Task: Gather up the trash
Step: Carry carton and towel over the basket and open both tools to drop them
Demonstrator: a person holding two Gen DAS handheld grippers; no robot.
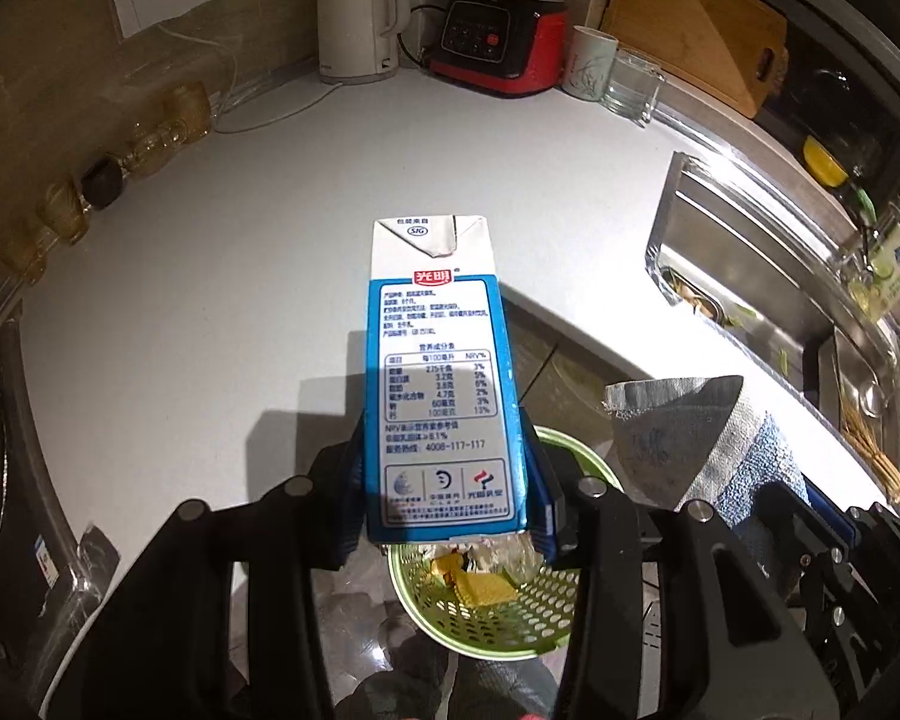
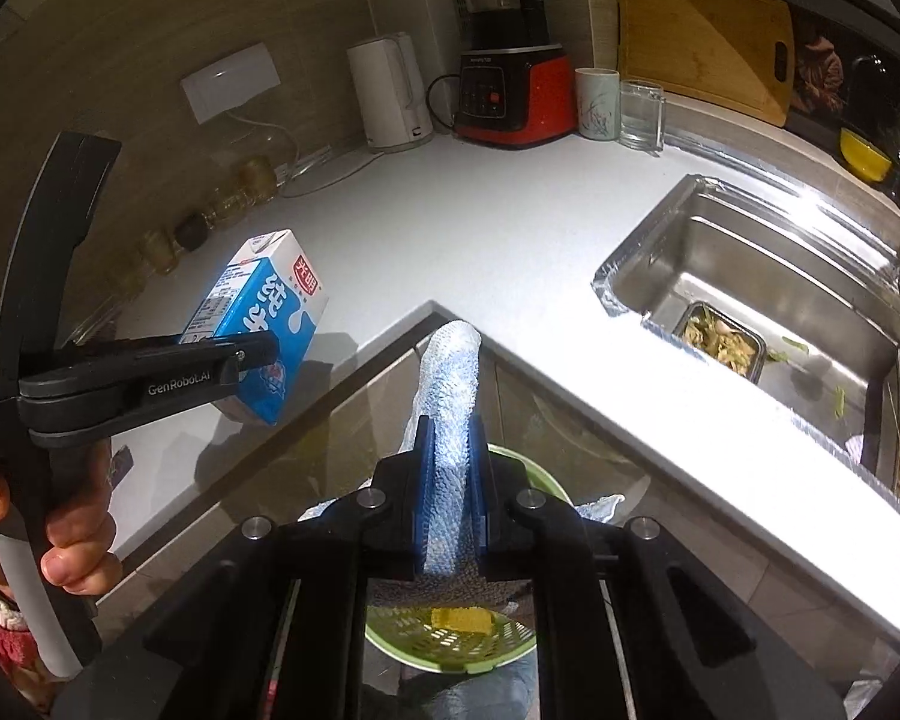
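A: Where is the milk carton [image 1: 435, 378]?

B: Clamped in the left gripper [image 1: 447, 480], jaws pressing its two narrow sides near the base. Its long axis runs straight out along the fingers, top end tilted away over the white counter [image 1: 210, 276]. In the right wrist view the carton [image 2: 264, 324] hangs in the air above the counter's corner.

A: And the other hand?

B: The right gripper [image 2: 450, 498] is clenched on a rolled blue-and-white cloth [image 2: 453, 420] that stands up between its pads (whether it counts as trash I can't say).

A: So where must they go?

B: The green perforated bin [image 1: 510, 618] sits on the floor below the counter edge, directly beneath both grippers. The carton's lower end is already above its rim, so I'd judge the left hand is the one ready to drop; the cloth hangs over the bin [image 2: 450, 642] too.

A: What's in it?

B: A yellow sponge-like piece [image 2: 459, 621] and some crumpled wrapping.

A: Other containers?

B: The steel sink [image 2: 750, 276], well to the right, holds a small tray of vegetable scraps [image 2: 720, 342].
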